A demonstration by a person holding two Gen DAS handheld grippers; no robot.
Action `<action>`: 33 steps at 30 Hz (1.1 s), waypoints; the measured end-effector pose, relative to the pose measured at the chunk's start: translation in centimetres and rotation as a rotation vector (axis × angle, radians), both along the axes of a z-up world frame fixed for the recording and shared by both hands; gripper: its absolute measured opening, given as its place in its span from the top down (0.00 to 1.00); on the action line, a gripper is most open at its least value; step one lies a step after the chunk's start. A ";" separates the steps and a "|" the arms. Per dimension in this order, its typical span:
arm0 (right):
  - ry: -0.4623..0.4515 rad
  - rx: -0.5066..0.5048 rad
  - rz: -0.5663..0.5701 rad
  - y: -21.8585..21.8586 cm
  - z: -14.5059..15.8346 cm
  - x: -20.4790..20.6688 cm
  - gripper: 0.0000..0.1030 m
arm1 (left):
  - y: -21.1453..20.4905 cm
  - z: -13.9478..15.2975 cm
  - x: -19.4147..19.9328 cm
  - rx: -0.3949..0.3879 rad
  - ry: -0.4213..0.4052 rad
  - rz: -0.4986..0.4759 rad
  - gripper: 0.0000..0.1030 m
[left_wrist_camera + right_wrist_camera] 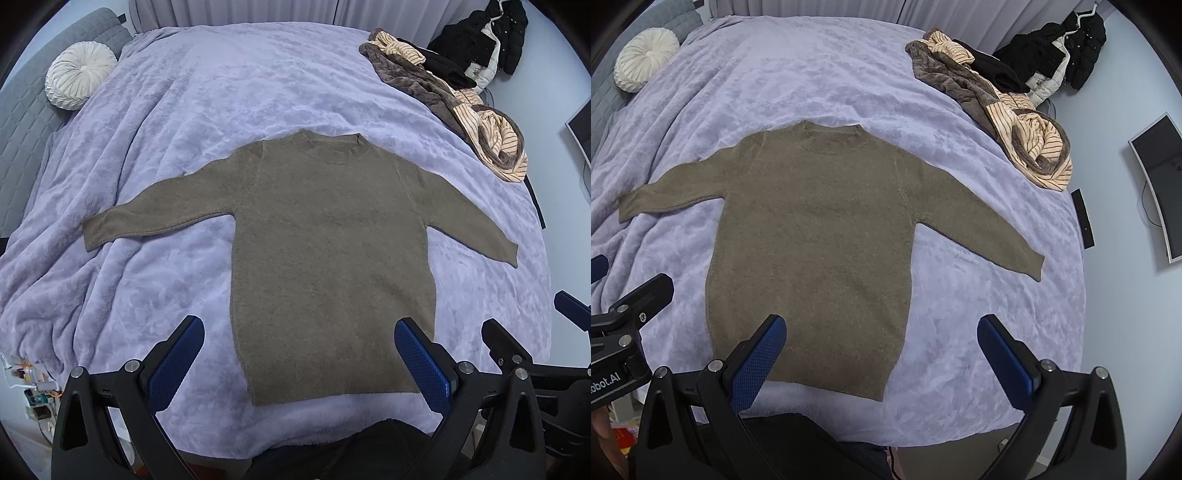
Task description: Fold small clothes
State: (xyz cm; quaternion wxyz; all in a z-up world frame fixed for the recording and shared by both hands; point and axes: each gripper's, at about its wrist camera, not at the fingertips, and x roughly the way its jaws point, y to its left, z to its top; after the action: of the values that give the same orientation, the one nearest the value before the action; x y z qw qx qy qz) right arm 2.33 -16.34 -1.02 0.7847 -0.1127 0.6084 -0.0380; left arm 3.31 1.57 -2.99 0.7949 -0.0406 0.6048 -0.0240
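A lilac blanket [258, 92] covers the bed; a brown sweater [325, 236] lies flat at its centre, sleeves spread. Both grippers, left [299, 365] and right [881, 363], hover released over the hem. The left's body reads "obot.AI".

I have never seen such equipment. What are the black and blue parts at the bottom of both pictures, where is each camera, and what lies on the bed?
The black arms with blue pads are two hand-held grippers; a person holds one in each hand. Each carries a camera looking forward along its fingers, so one picture comes from the left gripper and the other from the right gripper. Both are open and hold nothing. On the lilac blanket a brown sweater lies flat, sleeves spread, not yet folded. Further back, to the right, lies a heap of striped and brown clothes. A round white cushion sits at the far left.
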 end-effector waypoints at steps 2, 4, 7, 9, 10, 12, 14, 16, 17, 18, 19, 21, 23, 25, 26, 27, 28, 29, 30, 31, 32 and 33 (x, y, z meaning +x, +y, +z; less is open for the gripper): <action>0.004 -0.012 -0.005 0.4 0.0 -0.1 0.00 | 0.4 -0.2 0.1 -0.013 0.013 -0.009 0.00; 0.006 -0.022 -0.011 1.0 0.0 -0.2 0.00 | 0.8 -0.2 0.1 -0.023 0.006 -0.018 0.00; 0.000 -0.035 -0.020 1.6 0.1 -0.2 0.00 | 1.3 0.1 0.1 -0.029 -0.017 -0.038 0.00; -0.004 -0.046 -0.021 2.2 0.2 -0.1 0.00 | 1.7 0.4 0.2 -0.034 -0.036 -0.050 0.00; -0.007 -0.051 -0.020 2.5 0.3 -0.1 0.00 | 1.9 0.5 0.3 -0.034 -0.040 -0.054 0.00; -0.022 -0.073 -0.023 3.1 0.5 0.0 0.00 | 2.4 0.5 0.5 -0.031 -0.044 -0.057 0.00; -0.041 -0.097 -0.029 3.7 0.8 0.1 0.00 | 2.9 0.4 0.8 -0.053 -0.040 -0.054 0.00; -0.063 -0.111 -0.031 4.0 1.1 0.1 0.00 | 3.4 0.2 1.2 -0.074 -0.033 -0.057 0.00; -0.073 -0.117 -0.034 4.2 1.2 0.1 0.00 | 3.5 0.0 1.4 -0.077 -0.030 -0.058 0.00; -0.084 -0.122 -0.038 4.3 1.3 0.1 0.00 | 3.6 0.0 1.5 -0.079 -0.029 -0.059 0.00; -0.095 -0.122 -0.041 4.3 1.5 0.1 0.01 | 3.6 -0.1 1.6 -0.084 -0.030 -0.059 0.00; -0.109 -0.125 -0.045 4.2 1.7 0.1 0.01 | 3.5 0.1 1.9 -0.098 -0.038 -0.056 0.00; -0.120 -0.124 -0.048 3.9 1.9 0.0 0.01 | 3.2 0.3 1.9 -0.102 -0.049 -0.051 0.00; -0.132 -0.111 -0.052 3.3 2.2 -0.1 0.01 | 2.8 0.6 2.1 -0.103 -0.064 -0.047 0.00; -0.135 -0.102 -0.053 3.1 2.3 0.0 0.01 | 2.5 0.8 2.1 -0.104 -0.077 -0.043 0.00; -0.137 -0.094 -0.056 2.7 2.3 0.0 0.01 | 2.4 1.0 2.2 -0.099 -0.087 -0.040 0.00; -0.137 -0.086 -0.058 2.4 2.3 0.1 0.01 | 2.1 1.2 2.2 -0.090 -0.103 -0.036 0.00; -0.138 -0.077 -0.060 2.0 2.2 0.2 0.01 | 1.8 1.5 2.2 -0.080 -0.120 -0.032 0.00; -0.140 -0.066 -0.059 1.7 2.1 0.4 0.01 | 1.6 1.7 2.3 -0.069 -0.133 -0.029 0.00; -0.145 -0.056 -0.059 1.2 2.0 0.5 0.01 | 1.2 1.9 2.5 -0.052 -0.147 -0.024 0.00; -0.151 -0.049 -0.059 0.8 2.0 0.7 0.01 | 0.8 2.0 2.6 -0.039 -0.147 -0.021 0.00; -0.158 -0.039 -0.060 0.2 1.9 1.0 0.01 | 0.2 2.0 2.9 -0.029 -0.136 -0.022 0.00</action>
State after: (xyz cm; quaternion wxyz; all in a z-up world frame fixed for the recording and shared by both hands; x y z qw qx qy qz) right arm 3.36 -16.12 0.89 0.8264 -0.1063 0.5467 -0.0824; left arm 6.25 1.76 -0.98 0.8332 -0.0438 0.5494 -0.0440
